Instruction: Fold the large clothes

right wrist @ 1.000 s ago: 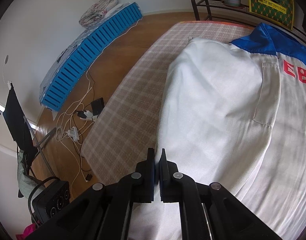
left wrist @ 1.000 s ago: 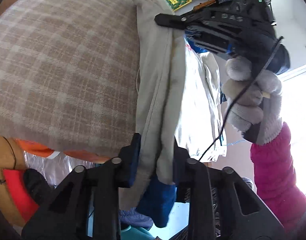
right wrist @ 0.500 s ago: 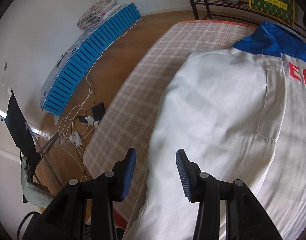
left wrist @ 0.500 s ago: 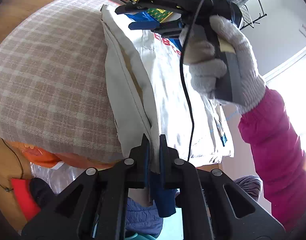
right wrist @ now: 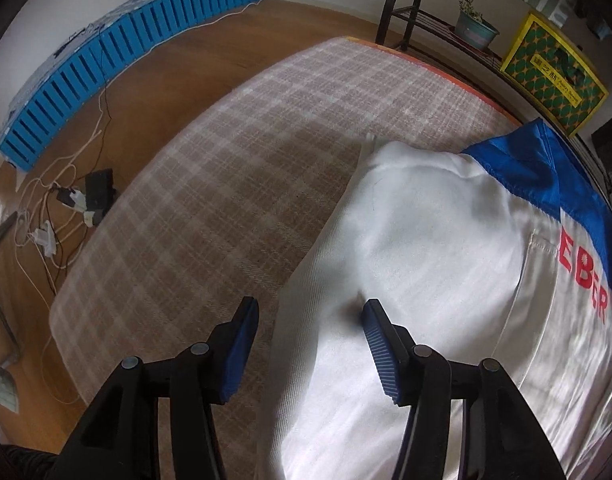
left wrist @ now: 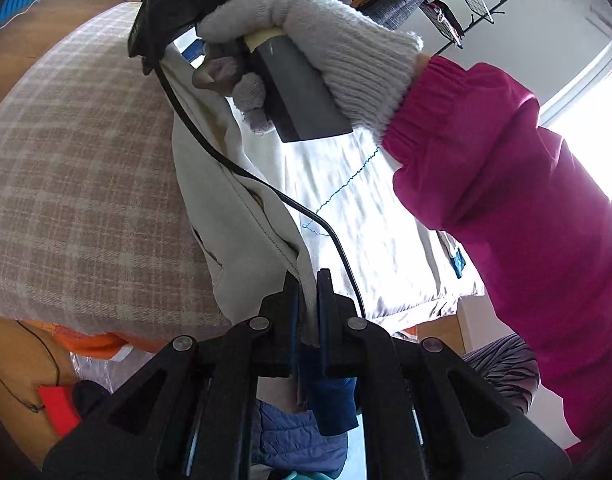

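A white work jacket (right wrist: 426, 264) with a blue collar and red letters lies on a table under a beige plaid cloth (right wrist: 273, 152). My left gripper (left wrist: 308, 300) is shut on the jacket's white folded edge (left wrist: 241, 216) near the table's front edge. My right gripper (right wrist: 310, 320) is open, its fingers over the jacket's left edge, holding nothing. In the left wrist view the right gripper's body shows in a gloved hand (left wrist: 306, 32) with a pink sleeve, above the jacket's far part.
Wooden floor with a blue slatted panel (right wrist: 117, 52) and a tangle of cables (right wrist: 65, 208) lies left of the table. A black rack with a potted plant (right wrist: 474, 28) and a yellow bag (right wrist: 554, 76) stands behind. Orange and blue items (left wrist: 297, 432) lie below the table's front edge.
My right gripper has opened and let go of the jacket's edge, then moved forward along the jacket. My left gripper closed tighter on the folded edge and stays there.
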Tool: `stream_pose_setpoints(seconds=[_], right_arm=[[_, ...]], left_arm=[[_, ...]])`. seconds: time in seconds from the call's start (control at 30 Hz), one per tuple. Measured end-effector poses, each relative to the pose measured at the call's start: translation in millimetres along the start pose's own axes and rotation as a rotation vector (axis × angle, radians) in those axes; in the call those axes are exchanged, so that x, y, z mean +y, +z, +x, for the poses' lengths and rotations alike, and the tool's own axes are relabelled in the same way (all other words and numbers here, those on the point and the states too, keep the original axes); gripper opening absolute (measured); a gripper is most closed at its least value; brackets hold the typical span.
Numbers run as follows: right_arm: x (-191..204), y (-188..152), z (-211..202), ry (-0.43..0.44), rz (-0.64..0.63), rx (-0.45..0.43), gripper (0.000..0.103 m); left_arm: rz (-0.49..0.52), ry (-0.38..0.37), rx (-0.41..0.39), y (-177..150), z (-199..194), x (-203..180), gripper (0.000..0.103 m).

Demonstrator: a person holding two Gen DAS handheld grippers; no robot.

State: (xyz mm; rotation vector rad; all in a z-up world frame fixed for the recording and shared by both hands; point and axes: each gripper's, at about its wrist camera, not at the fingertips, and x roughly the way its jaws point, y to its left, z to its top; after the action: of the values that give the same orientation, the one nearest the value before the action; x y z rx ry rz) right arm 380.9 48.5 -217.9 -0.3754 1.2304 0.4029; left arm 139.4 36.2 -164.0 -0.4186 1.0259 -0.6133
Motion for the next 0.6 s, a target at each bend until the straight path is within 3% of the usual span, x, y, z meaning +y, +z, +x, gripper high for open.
stream_pose_setpoints(seconds=[0.1,0.33,0.6], right_arm=[[-18,-5,2,0.039,0.047,-0.005,0.007],[-96,-38,-40,0.331,0.320,-0.179,0.002],[-196,-115,-66,0.487,0.597,-0.330,0.002]], left_arm=[[0.023,0.009,0.005,3,4,-11,0.005],[0.159,0.036,0.012,5,23,-62,0.005],[0.270,0.029,0.079,2,59,-111,0.005]])
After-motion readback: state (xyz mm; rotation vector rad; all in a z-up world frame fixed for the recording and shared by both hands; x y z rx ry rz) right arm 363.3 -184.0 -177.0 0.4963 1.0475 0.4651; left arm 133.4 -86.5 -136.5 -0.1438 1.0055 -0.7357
